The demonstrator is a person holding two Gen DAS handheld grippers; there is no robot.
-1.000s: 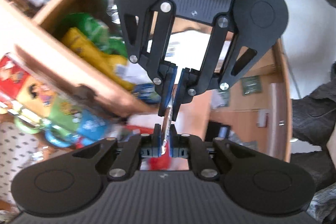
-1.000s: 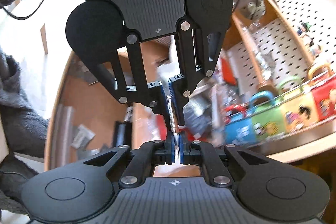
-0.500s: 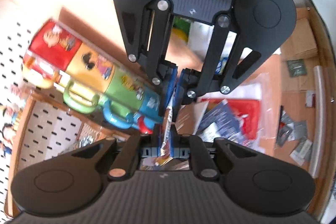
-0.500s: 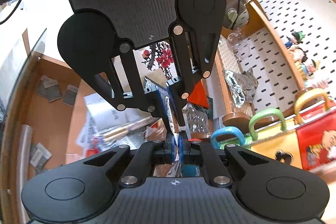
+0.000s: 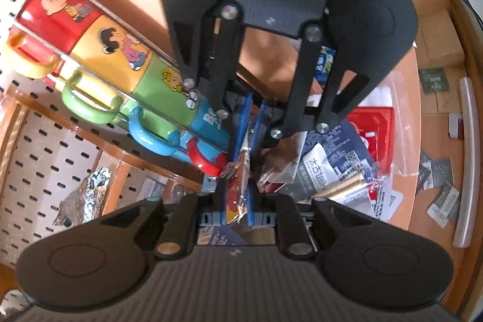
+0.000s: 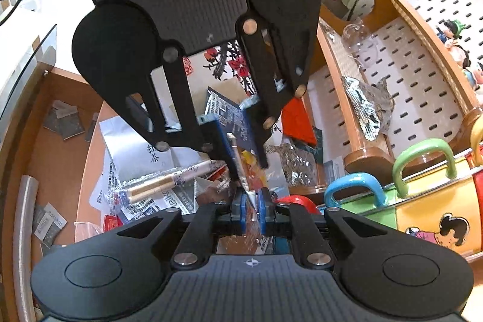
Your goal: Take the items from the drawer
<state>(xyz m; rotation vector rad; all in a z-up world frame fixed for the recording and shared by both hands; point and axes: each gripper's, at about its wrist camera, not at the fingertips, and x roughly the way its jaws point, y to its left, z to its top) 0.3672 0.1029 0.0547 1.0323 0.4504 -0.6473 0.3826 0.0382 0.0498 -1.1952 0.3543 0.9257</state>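
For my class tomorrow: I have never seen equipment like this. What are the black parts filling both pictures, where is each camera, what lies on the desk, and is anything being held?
No robot here: a person holds a two-finger gripper in each hand, and each gripper carries a fisheye camera looking along its own fingers. One picture comes from the left gripper, the other from the right gripper. The black levers at top and bottom are the gripper's parts.

Each gripper is shut on a thin snack packet between its blue pads.

Below lies a wooden desk with a pile of sachets and papers, including wrapped chopsticks and a red pouch. Beside it is a row of cartoon mugs and a white pegboard.
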